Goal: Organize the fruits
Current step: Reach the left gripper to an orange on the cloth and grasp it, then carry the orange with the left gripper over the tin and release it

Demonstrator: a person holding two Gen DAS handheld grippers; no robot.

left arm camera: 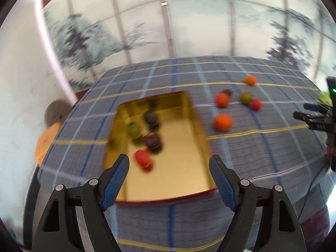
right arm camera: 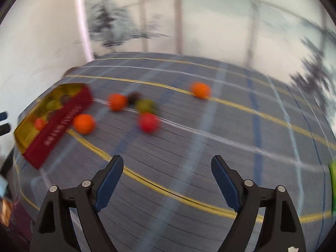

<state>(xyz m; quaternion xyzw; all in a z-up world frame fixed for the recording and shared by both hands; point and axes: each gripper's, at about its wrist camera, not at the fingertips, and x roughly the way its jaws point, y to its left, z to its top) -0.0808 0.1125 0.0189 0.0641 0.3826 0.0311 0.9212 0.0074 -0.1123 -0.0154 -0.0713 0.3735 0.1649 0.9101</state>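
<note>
From the left wrist view, a table under a blue-grey plaid tablecloth (left arm camera: pixel 241 159) with yellow and white lines stands before a panelled wall printed with dark trees (left arm camera: pixel 84 40); the picture is smeared. A shallow box (left arm camera: pixel 189 105) with a gold lining and dark red outer wall lies open on the cloth, directly ahead of the left gripper (left arm camera: pixel 169 166), whose jaws stand released with nothing between them. Inside the box lie a red fruit (left arm camera: pixel 142 157), a green fruit (left arm camera: pixel 133 129) and two dark brown fruits (left arm camera: pixel 150 117). To the right of the box, loose on the cloth, are three orange fruits (left arm camera: pixel 223 122), a green one (left arm camera: pixel 245 97), a small red one (left arm camera: pixel 256 104) and a dark one (left arm camera: pixel 228 92) partly hidden behind an orange. The right gripper (left arm camera: pixel 310 113) shows at the far right edge, above the table's rim. An orange seat (left arm camera: pixel 45 145) stands past the left edge. From the right wrist view, the same cloth (right arm camera: pixel 210 147) fills the frame, blurred. The right gripper (right arm camera: pixel 167 166) has its jaws released and empty over bare cloth. The box (right arm camera: pixel 61 124) sits far left near the table edge, its red side wall facing the camera. The loose fruits lie ahead and to the left, well apart from the fingertips; the nearest are an orange (right arm camera: pixel 84 123) just beside the box and a red fruit (right arm camera: pixel 148 122). Open cloth extends to the right, where a green object (right arm camera: pixel 332 180) is cut off by the frame edge.
</note>
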